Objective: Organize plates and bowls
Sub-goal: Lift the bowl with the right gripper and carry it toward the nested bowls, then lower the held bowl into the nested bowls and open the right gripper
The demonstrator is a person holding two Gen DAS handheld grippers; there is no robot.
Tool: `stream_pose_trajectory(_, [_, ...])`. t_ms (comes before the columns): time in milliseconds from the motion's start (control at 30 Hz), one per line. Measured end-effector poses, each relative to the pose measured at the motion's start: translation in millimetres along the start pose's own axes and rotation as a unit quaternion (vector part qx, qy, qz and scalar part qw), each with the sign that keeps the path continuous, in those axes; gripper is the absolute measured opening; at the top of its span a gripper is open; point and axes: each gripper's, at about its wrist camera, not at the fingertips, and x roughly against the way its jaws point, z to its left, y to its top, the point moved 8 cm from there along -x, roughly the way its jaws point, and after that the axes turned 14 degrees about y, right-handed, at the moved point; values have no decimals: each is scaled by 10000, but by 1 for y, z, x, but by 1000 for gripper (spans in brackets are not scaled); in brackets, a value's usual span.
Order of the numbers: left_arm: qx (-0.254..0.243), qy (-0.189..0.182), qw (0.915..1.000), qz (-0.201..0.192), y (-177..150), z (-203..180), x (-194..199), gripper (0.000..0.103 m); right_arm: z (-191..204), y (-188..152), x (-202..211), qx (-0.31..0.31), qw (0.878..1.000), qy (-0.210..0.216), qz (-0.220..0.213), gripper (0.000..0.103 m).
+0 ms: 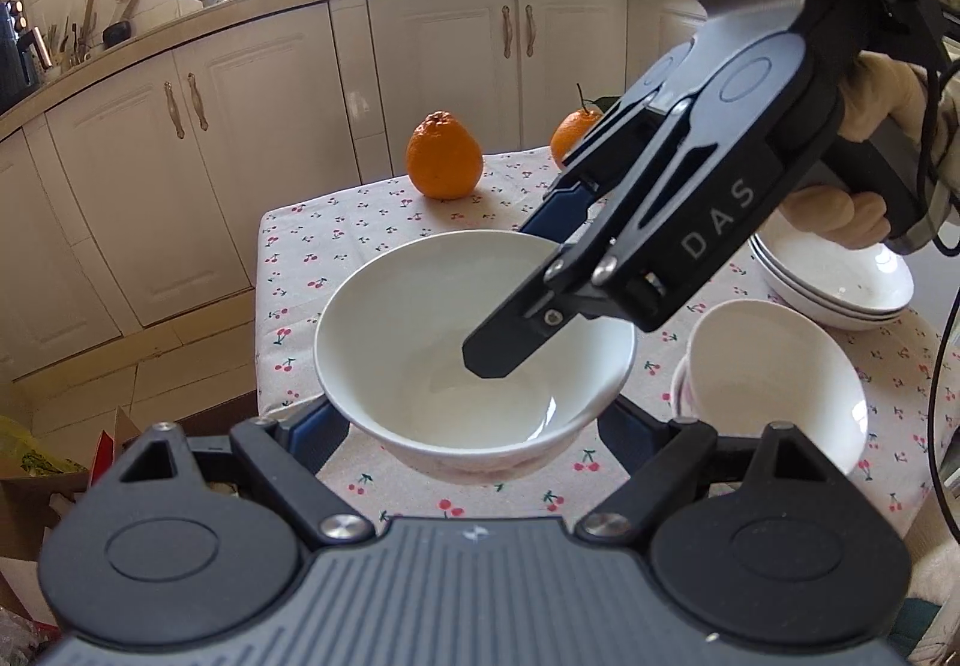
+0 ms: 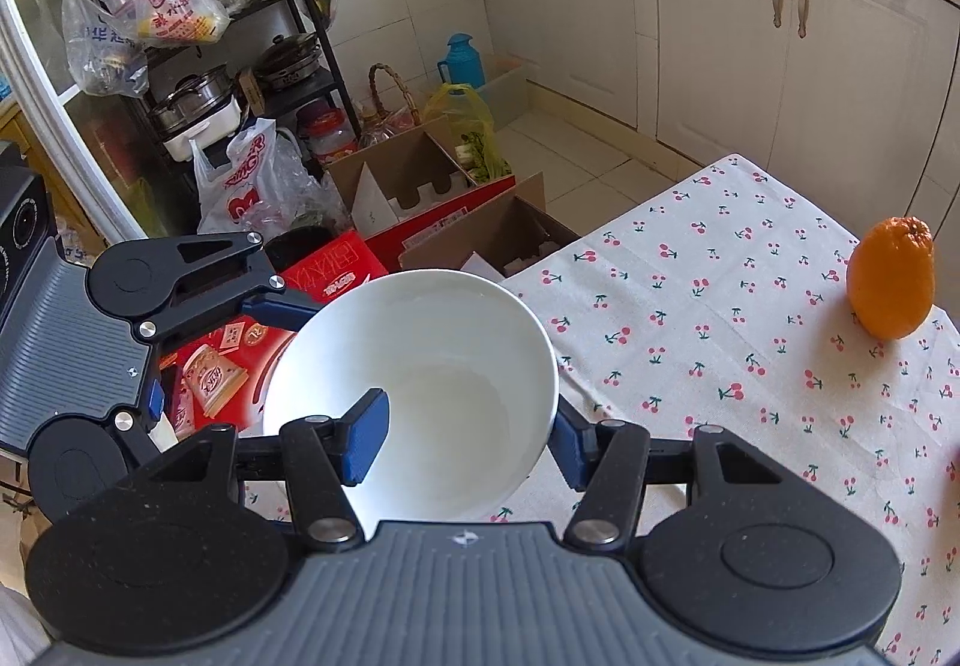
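the table (image 1: 384,222) carries a stack of plates (image 1: 840,282) and a tilted bowl (image 1: 774,384) at right. the white bowl (image 1: 474,348) hangs above its corner. the left gripper (image 1: 474,426) cradles it, jaws spread against its sides. the right gripper (image 1: 516,324), angled down, probably pinches the rim. move it level and slowly.

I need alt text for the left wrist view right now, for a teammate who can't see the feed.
A white ceramic bowl sits between the left gripper fingers while the right gripper clamps its far rim, one finger inside. Behind it on the cherry-print tablecloth stand two oranges; to the right are another white bowl and stacked white plates.
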Motion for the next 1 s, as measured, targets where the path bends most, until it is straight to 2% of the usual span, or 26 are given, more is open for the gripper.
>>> stream_pose_trajectory(300, [-6,-10,10000,28,-11,-22,36,89,34,-31,21,20,9998,116,-147,63])
stream_pose_trajectory(633, [-92,-297,9995,-13,-11,-60,65,89,55,-69,53,12,9997,-3,-251,63])
stream_pose_trajectory(1000, [-249,-664,9974,-84,3,-107,51,89,36,-103,91,-295,9980,-363,-428,63])
